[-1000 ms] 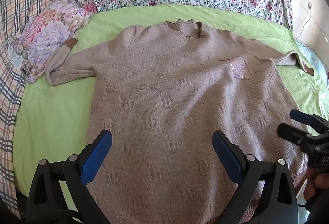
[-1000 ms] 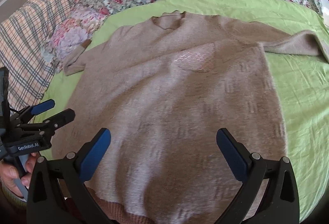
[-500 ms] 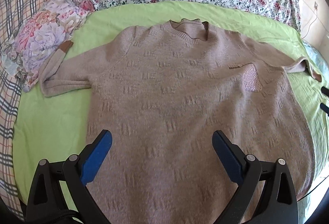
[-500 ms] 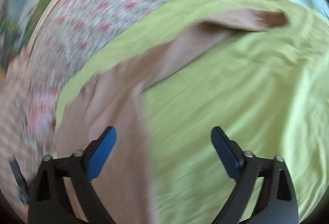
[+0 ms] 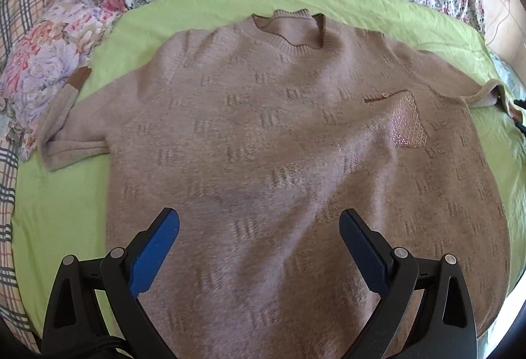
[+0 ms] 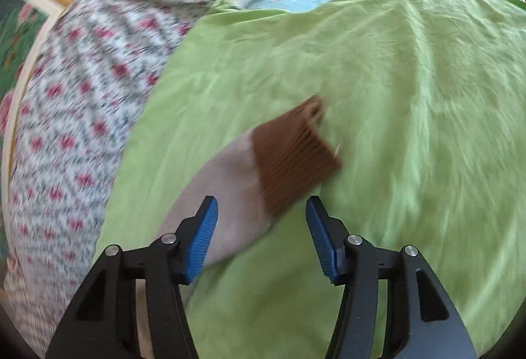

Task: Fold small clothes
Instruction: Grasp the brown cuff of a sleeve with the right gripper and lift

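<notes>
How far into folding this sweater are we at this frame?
Done: the sweater lies spread flat on the green sheet, unfolded. In hand: the right hand-held gripper, open, is lined up on the brown sleeve cuff; the left hand-held gripper hovers open. Left: every fold.

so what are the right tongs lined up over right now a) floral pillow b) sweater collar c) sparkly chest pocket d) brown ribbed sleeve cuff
d: the open right tongs sit just short of the brown ribbed cuff of the beige knit sweater sleeve, lying on the green sheet.
</notes>
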